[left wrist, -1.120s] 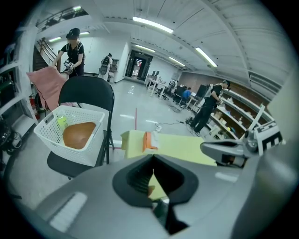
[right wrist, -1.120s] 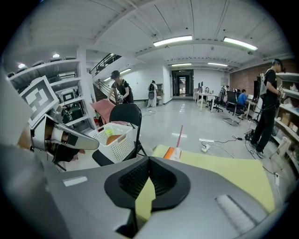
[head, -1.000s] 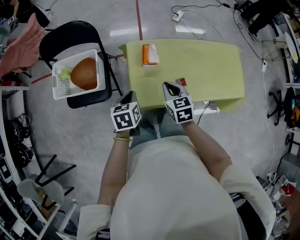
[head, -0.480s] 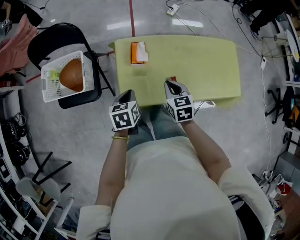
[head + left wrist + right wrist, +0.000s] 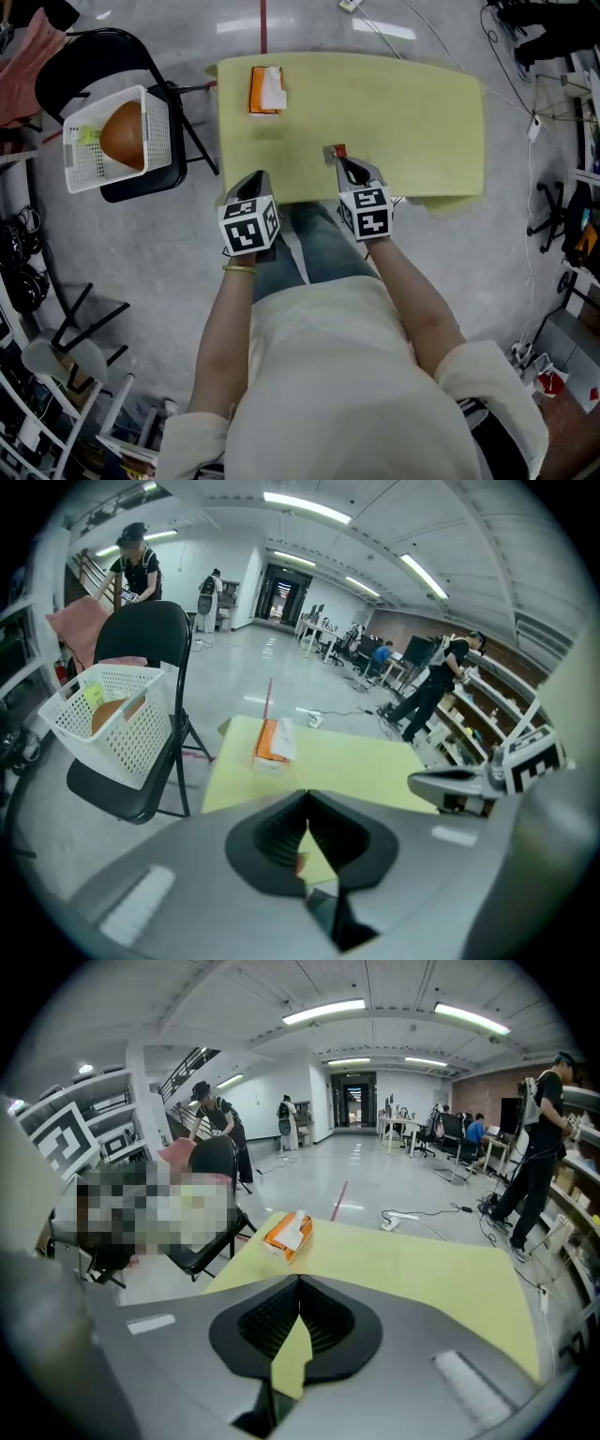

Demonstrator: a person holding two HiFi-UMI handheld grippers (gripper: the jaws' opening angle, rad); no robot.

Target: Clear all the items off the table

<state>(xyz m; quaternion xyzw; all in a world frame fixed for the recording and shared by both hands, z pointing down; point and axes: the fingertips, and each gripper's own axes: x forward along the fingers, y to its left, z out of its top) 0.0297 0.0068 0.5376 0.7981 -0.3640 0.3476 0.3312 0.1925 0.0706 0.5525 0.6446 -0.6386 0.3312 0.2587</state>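
Observation:
An orange tissue box with a white tissue sticking out lies at the far left of the yellow-green table; it also shows in both gripper views. A small red item lies near the table's front edge, partly hidden by my right gripper, whose tips sit just before it. My left gripper hovers over the front edge, left of the right one. Both are shut and hold nothing.
A white basket holding a brown round thing stands on a black folding chair left of the table. Cables lie on the floor beyond the table. Stools and shelves stand at the left, and people are in the background.
Both grippers have moved forward and down over the table's front edge, the right one closing on the small red item. Their jaws stayed shut.

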